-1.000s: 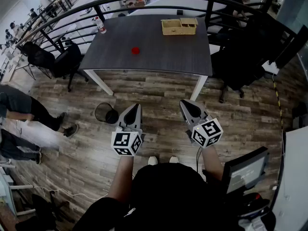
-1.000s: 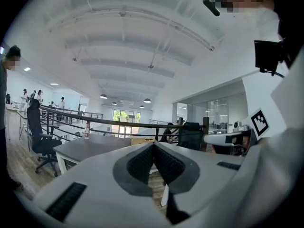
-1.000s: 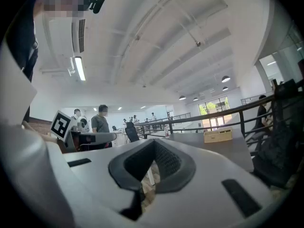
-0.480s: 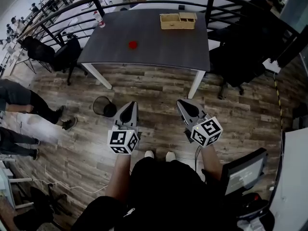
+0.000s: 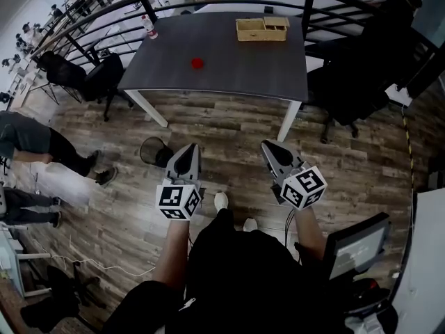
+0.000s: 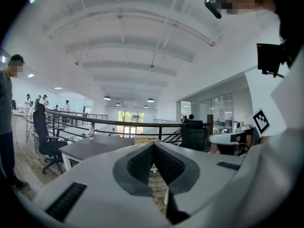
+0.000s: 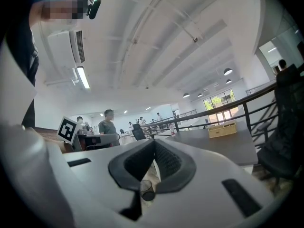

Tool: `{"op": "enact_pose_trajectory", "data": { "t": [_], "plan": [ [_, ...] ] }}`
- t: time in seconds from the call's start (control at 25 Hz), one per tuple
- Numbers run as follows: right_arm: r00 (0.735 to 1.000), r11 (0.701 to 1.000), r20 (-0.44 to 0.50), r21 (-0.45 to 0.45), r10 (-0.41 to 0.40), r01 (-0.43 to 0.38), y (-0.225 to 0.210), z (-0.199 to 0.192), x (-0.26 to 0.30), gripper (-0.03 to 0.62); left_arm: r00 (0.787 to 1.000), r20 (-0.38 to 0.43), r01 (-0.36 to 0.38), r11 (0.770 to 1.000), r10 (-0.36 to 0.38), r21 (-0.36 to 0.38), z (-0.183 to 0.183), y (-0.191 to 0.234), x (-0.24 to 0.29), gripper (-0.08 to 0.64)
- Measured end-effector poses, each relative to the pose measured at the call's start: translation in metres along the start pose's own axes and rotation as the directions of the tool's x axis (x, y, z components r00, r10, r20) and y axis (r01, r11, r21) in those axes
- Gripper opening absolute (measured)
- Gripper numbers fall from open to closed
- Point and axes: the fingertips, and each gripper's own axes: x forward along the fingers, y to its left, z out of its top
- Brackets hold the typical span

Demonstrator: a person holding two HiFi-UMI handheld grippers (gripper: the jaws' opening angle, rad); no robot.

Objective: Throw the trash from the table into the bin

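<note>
1. Head view
   - A small red piece of trash [image 5: 197,63] lies on the dark counter [image 5: 236,68], toward the counter's left half, with bare top all round it.
   - A pale wooden box [image 5: 261,29] with compartments stands at the counter's far edge. What is in it cannot be made out.
   - A bottle [image 5: 148,28] stands at the counter's far left corner.
   - The black mesh bin [image 5: 154,152] stands on the floor [image 5: 229,127] off the counter's near left leg. Its inside is too dark to read.
   - The left gripper [image 5: 190,148] and the right gripper [image 5: 267,145] are held side by side, short of the counter's near edge. Both point toward the counter, and each comes to a single closed point.

2. Left gripper view
   - The jaws of the left gripper [image 6: 153,145] are pressed together with nothing between them.
   - The counter [image 6: 97,148] shows beyond them, with the bottle [image 6: 91,131] at the counter's left end and the box [image 6: 145,140] just over the jaw tips.
   - The trash on the counter cannot be picked out here, and the gripper's body covers the floor below the counter.

3. Right gripper view
   - The jaws of the right gripper [image 7: 154,143] are pressed together and hold nothing.
   - The counter [image 7: 218,146] runs off to the right, with the box [image 7: 222,129] at its far end.
   - The bin [image 7: 147,190] appears small and dark in the gap under the jaws, short of the counter. Its contents cannot be told.
   - The trash is not made out.
</note>
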Motion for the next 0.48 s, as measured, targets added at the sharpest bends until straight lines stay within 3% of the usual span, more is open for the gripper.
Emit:
{"op": "enact_pose_trajectory", "data": {
  "t": [0.48],
  "plan": [
    [1.0, 0.999, -0.02, -0.034, 0.005, -0.006, -0.01, 0.001, 0.055, 0.007, 1.0, -0.001, 0.003, 1.0, -0.003, -0.015, -0.007, 0.043, 0.04, 0.009]
  ]
}}
